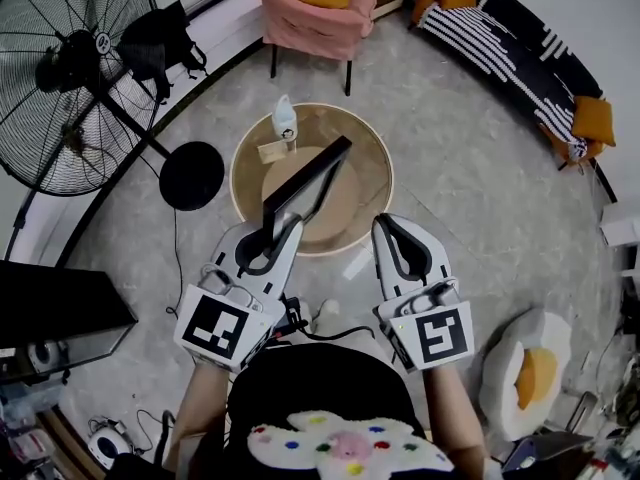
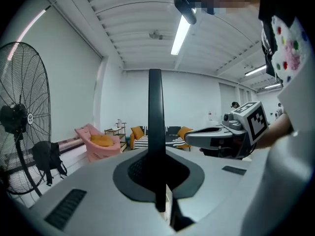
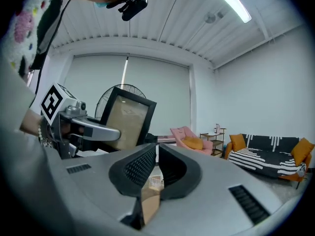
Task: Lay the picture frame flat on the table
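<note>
A black picture frame (image 1: 308, 181) with a tan panel stands tilted over the round table (image 1: 372, 158). My left gripper (image 1: 283, 226) is shut on its near lower edge. In the left gripper view the frame (image 2: 155, 112) shows edge-on as a dark upright bar, clamped between the jaws of the left gripper (image 2: 156, 167). My right gripper (image 1: 386, 224) hovers just right of the frame at the table's near rim, shut with nothing in it. From the right gripper view, the frame (image 3: 126, 119) and left gripper (image 3: 84, 127) lie to the left of the right gripper (image 3: 156, 154).
A small white bottle (image 1: 285, 118) and a card (image 1: 272, 151) stand at the table's far side. A floor fan (image 1: 75, 68) and its round base (image 1: 192, 175) are at the left. Beyond are a pink armchair (image 1: 315, 8) and a striped sofa (image 1: 510, 38). An egg-shaped cushion (image 1: 525, 373) lies at the right.
</note>
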### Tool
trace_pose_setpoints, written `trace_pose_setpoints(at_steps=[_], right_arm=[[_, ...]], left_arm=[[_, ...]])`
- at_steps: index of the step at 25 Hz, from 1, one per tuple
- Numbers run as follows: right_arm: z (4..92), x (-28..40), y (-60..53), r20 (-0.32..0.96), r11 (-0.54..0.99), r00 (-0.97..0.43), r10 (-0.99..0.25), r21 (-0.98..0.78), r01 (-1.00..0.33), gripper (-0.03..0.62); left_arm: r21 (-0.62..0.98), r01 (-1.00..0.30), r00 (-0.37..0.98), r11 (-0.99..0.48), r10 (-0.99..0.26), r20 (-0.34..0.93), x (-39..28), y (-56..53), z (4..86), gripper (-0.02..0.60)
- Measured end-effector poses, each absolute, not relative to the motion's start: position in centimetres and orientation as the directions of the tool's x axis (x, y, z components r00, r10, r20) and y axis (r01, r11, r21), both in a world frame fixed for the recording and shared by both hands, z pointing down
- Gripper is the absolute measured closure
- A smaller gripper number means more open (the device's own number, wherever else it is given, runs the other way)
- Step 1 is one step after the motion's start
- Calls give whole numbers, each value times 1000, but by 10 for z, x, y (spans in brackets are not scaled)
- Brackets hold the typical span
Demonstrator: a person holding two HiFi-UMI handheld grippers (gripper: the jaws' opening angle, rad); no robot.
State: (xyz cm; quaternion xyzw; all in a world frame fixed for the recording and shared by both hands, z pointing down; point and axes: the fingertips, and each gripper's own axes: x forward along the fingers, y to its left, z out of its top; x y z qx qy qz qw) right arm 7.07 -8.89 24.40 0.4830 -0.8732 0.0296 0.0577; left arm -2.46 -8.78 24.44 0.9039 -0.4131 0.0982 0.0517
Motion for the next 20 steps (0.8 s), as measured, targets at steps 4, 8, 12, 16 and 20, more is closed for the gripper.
trace_pose_setpoints(at_steps=[4, 8, 12, 16, 20], right_arm=[[244, 61, -91, 126, 569, -566, -814, -21, -822, 556], [240, 51, -90, 113, 622, -624, -773, -54, -781, 501], [239, 42, -89, 101, 663, -667, -738, -76, -745, 465], [241, 37, -88, 96, 690, -698, -709, -111, -716, 462], [245, 39, -88, 93, 697, -712, -696, -152, -701, 461]], left_arm=[[39, -728, 676, -685, -706, 213, -22, -83, 244, 558], [40, -702, 700, -711, -678, 223, -18, -79, 243, 558], [60, -669, 734, -741, -647, 206, -10, -74, 240, 558], [103, -643, 760, -759, -615, 210, -4, -66, 240, 558], [111, -615, 783, -780, -590, 197, -1, -62, 240, 558]])
